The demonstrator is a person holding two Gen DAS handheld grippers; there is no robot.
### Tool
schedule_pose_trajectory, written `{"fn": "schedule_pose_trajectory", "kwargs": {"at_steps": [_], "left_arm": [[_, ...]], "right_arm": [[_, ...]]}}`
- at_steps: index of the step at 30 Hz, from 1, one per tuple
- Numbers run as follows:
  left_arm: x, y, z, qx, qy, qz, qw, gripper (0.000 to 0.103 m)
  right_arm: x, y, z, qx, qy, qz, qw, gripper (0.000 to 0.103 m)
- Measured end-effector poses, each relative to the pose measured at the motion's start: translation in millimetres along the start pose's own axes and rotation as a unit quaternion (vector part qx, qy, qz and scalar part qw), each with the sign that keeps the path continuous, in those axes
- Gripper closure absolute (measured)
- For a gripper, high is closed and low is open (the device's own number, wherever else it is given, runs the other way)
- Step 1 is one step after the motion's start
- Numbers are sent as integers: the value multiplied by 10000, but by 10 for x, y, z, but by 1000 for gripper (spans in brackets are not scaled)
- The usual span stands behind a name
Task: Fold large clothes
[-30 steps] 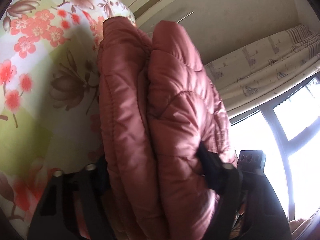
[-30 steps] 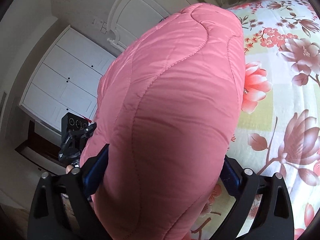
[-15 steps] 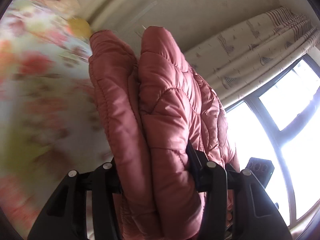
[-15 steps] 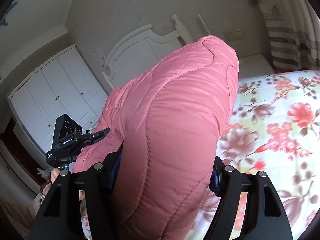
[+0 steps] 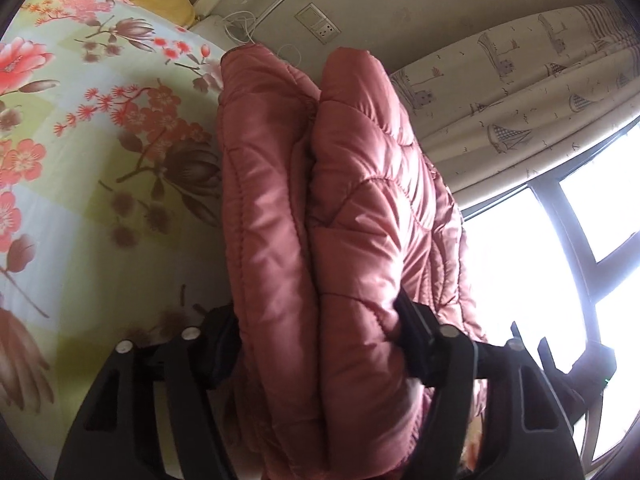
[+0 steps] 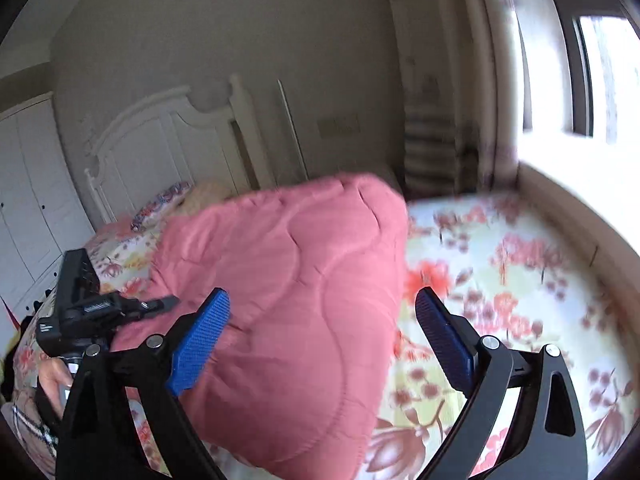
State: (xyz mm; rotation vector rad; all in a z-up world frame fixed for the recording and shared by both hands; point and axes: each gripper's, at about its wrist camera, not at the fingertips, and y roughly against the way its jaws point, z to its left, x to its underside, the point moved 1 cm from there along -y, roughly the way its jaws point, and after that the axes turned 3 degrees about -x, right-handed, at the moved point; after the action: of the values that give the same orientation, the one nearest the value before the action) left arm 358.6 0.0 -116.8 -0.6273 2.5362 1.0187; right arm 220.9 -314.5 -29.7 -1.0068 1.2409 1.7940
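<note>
The left claw (image 5: 320, 344) is clamped on a thick double fold of the pink quilted jacket (image 5: 320, 208), and the padded layers bulge out between its jaws. The right claw (image 6: 324, 336) stands wide, its blue pads (image 6: 200, 340) clear of the cloth on both sides; the jacket (image 6: 288, 320) sits between them, but nothing pinches it. The bundle hangs above the flowered bed (image 6: 500, 280), held only at the left side.

From here the risk, as I judge it, is that the folded layers slide apart. The fabric looks slick and puffy, so with one grip alone the free side may droop and spring open, undoing the fold. The right wrist view is blurred, which suggests quick motion; a hasty swing could also drag the loose edge across the bed and skew the stack.
</note>
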Motion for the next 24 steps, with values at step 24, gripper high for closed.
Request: {"fn": "schedule_pose_trajectory", "kwargs": {"at_steps": [24], "left_arm": [[-768,-906,-1076,-2619,-2563,-117,9304,2]], "right_arm": [[663,-707,1198,208,2362,1084,9654,11]]}}
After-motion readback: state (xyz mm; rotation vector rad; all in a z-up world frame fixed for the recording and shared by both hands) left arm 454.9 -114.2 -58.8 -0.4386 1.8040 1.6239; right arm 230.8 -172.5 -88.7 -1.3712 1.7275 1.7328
